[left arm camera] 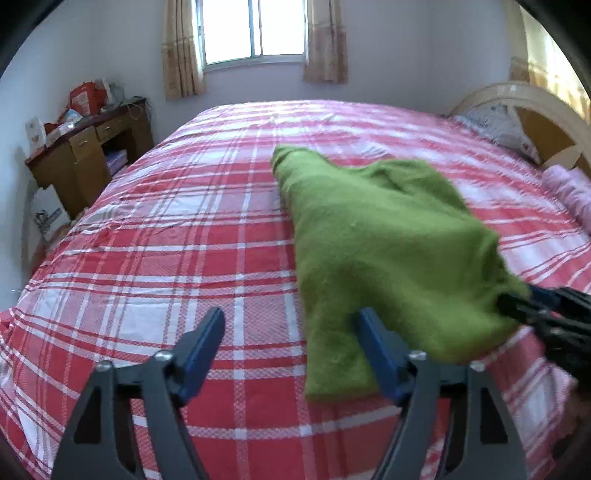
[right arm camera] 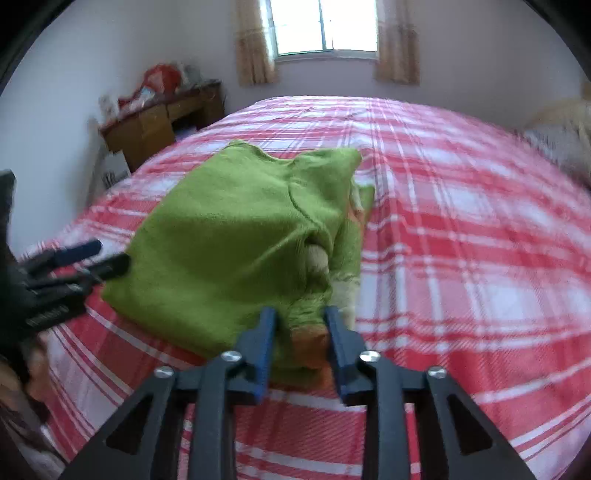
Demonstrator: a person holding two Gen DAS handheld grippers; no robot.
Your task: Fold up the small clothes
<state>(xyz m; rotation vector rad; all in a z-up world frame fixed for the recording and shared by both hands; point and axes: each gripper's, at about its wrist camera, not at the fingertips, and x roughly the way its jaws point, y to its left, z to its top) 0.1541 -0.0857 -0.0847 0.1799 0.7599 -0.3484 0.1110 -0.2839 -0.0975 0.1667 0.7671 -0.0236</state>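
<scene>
The green garment (right arm camera: pixel 236 236) lies folded into a compact stack near the bed's (right arm camera: pixel 461 229) near edge, probably needing only tidying; left tool (left arm camera: pixel 291 347) gapes empty, right tool (right arm camera: pixel 300 332) straddles its corner, unclamped.

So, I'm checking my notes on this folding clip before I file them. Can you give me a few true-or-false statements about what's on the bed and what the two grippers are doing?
1. The green garment lies on a red-and-white checked bedspread. True.
2. The left gripper is clamped on the garment. False: its jaws stand wide apart and press on nothing.
3. Green cloth shows between the fingers of the right gripper. True.
4. The wooden desk by the wall is bare. False: things are piled on top of it.
5. A curtained window is in the wall beyond the bed. True.
</scene>
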